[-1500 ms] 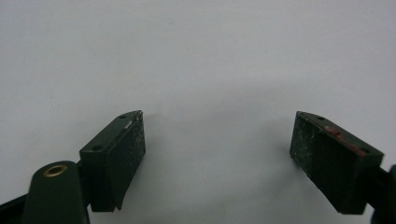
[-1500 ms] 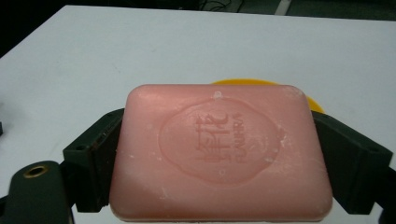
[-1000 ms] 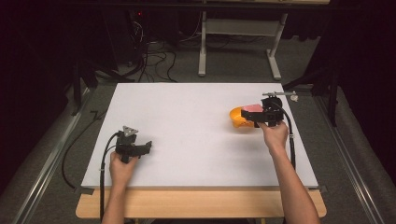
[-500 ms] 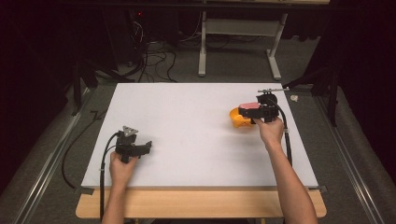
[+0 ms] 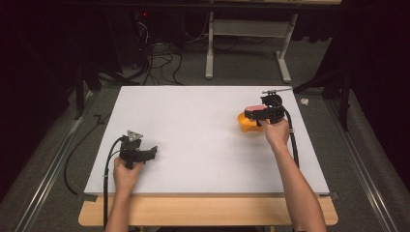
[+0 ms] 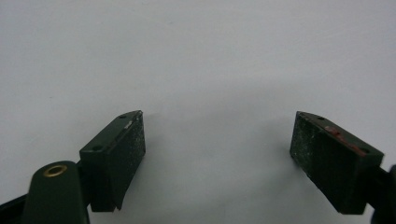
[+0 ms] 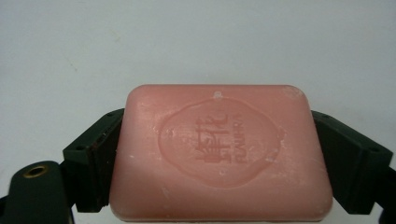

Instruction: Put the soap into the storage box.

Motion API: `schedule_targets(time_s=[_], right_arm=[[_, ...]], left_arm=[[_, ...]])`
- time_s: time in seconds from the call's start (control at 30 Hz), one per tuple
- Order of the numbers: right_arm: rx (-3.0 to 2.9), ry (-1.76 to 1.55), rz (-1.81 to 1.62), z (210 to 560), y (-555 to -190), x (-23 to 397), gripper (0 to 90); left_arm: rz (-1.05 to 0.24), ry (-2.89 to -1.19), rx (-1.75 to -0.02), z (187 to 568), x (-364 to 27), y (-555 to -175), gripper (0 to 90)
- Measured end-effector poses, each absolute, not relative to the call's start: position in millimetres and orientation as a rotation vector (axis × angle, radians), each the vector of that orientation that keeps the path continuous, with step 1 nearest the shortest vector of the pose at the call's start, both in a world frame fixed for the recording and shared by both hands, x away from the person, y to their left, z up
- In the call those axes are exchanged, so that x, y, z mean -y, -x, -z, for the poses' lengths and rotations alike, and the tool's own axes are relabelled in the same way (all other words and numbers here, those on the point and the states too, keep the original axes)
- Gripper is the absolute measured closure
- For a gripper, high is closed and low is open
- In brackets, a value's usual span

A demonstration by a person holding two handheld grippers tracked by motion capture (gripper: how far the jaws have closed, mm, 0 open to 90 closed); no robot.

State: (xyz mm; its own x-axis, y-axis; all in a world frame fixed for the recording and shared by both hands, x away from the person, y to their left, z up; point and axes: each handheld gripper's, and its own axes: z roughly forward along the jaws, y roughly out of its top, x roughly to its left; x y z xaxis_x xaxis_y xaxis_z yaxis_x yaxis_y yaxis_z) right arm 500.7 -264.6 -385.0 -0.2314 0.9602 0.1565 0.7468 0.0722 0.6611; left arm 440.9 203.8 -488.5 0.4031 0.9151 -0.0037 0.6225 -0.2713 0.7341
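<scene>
Soap (image 7: 219, 151) clamped by its short ends in my right gripper (image 5: 261, 115) above dish (image 5: 247, 124); hard, slippery. Left gripper (image 5: 145, 153) wide, empty.

Orange dish (image 5: 245, 123) partly hidden behind right gripper (image 5: 261, 115).

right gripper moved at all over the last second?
Yes. The right gripper, shut on the pink soap, has shifted left, now farther over the orange dish on the white board.
</scene>
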Motion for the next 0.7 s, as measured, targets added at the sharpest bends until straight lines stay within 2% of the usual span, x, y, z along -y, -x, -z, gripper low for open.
schedule_targets(time_s=[0.7], right_arm=[[-2.043, -1.833, -0.816, 406.0, -517.5, 267.0, 13.5]], left_arm=[[-0.569, -1.999, -1.306, 488.6, -203.6, -440.8, 18.5]])
